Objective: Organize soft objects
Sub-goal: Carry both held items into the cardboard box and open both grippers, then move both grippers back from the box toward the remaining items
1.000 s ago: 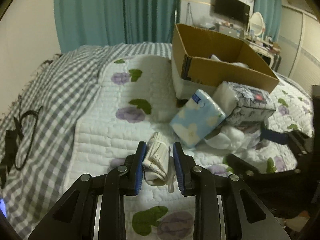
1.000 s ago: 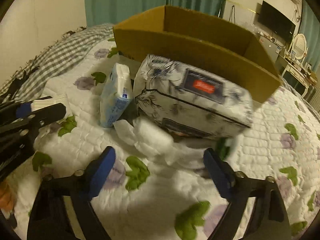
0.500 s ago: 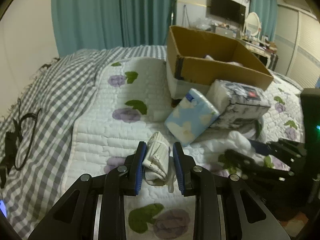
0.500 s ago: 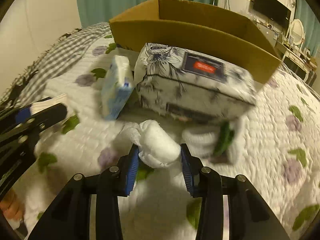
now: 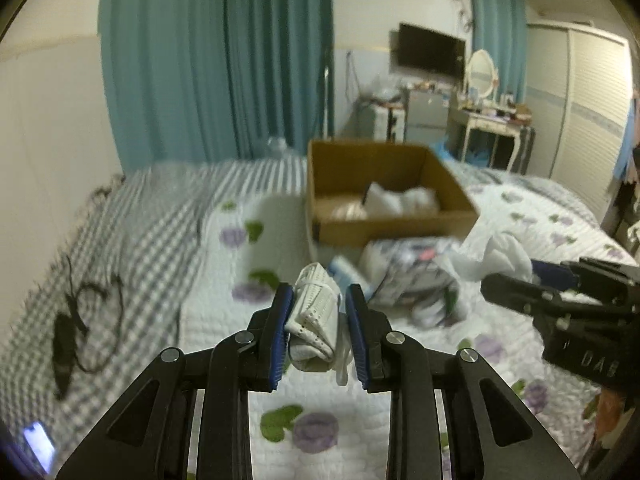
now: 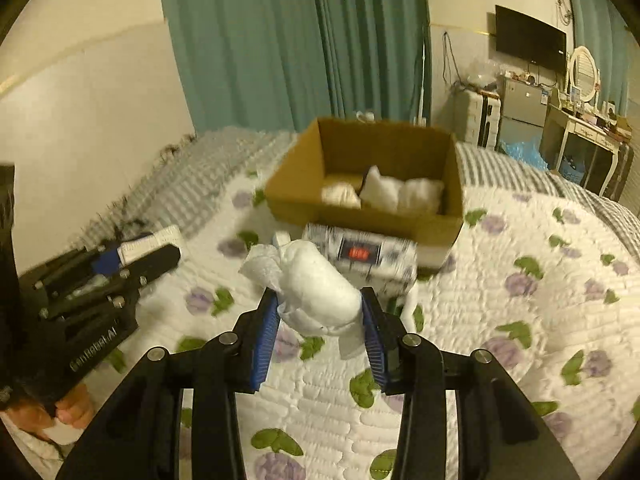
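Note:
My left gripper (image 5: 316,320) is shut on a folded white perforated cloth (image 5: 312,316) and holds it above the bed. My right gripper (image 6: 320,316) is shut on a white rolled soft bundle (image 6: 316,292), also lifted; that bundle shows in the left wrist view (image 5: 504,256). An open cardboard box (image 6: 424,224) stands on the bed ahead with white soft items (image 6: 396,194) inside. A floral wipes pack (image 6: 360,256) lies in front of the box. A blue-and-white pack (image 5: 344,270) lies beside it.
The bed has a white quilt with purple flowers (image 6: 520,300) and a grey checked blanket (image 5: 132,232) on the left. A black cable (image 5: 76,320) lies on the blanket. Teal curtains (image 5: 216,60), a TV and a dressing table stand behind.
Both grippers have risen from the bed with their loads. The right gripper closed on the white bundle and lifted it. The box interior has come into view.

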A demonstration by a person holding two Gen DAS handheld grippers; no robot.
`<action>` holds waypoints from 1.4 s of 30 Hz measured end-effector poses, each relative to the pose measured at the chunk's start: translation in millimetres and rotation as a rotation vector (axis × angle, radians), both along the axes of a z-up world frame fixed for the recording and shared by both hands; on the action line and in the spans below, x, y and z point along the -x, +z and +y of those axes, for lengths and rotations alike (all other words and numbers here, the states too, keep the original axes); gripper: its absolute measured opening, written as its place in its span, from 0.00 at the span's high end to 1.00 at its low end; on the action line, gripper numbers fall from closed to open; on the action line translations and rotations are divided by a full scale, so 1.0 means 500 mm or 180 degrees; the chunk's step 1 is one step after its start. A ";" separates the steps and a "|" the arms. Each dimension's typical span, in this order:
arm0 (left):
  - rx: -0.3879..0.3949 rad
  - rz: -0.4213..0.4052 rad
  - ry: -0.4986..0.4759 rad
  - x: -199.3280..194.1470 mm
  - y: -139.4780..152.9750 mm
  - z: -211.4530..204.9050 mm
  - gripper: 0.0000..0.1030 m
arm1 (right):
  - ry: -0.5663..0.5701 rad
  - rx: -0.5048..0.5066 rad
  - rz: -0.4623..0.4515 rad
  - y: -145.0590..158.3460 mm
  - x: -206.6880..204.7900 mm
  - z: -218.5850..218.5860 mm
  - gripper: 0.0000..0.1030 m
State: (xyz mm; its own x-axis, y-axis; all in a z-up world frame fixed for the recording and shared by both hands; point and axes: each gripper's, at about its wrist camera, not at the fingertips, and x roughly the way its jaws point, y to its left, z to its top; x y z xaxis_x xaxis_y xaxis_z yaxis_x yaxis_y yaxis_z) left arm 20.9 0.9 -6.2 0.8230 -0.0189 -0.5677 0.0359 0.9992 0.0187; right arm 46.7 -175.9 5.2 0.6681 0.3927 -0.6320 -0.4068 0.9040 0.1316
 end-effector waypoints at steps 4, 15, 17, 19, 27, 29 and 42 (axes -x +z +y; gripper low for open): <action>-0.0135 -0.0208 -0.0102 -0.004 0.069 -0.030 0.74 | 0.0059 0.0025 -0.0301 0.092 -0.017 0.000 0.62; -0.0116 -0.0500 -0.0355 -0.146 0.193 -0.074 0.74 | 0.0119 -0.0092 -0.0720 0.271 -0.181 -0.042 0.62; -0.0170 -0.0458 -0.0363 -0.197 0.185 -0.084 0.74 | 0.0090 -0.0168 -0.0681 0.262 -0.225 -0.054 0.62; -0.0238 -0.0407 -0.0348 -0.248 0.167 -0.092 0.74 | 0.0108 -0.0300 -0.0548 0.239 -0.279 -0.067 0.62; -0.0285 -0.0134 -0.0233 -0.401 0.056 -0.104 0.74 | 0.0045 -0.0370 -0.0095 0.096 -0.451 -0.067 0.62; -0.0303 -0.0064 -0.0202 -0.425 0.026 -0.098 0.74 | 0.0002 -0.0308 -0.0015 0.061 -0.479 -0.064 0.61; -0.0446 -0.0008 0.0178 -0.439 -0.025 -0.061 0.36 | -0.0306 -0.0288 -0.0013 0.030 -0.500 -0.095 0.12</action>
State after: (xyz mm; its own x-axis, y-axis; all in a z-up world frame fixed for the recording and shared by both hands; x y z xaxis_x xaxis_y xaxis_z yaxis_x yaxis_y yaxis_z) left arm 240.2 -29.5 -18.7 0.8220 0.1064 -0.5594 -0.0201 0.9872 0.1582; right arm 296.9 -223.3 20.3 0.7079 0.3820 -0.5941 -0.3195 0.9233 0.2130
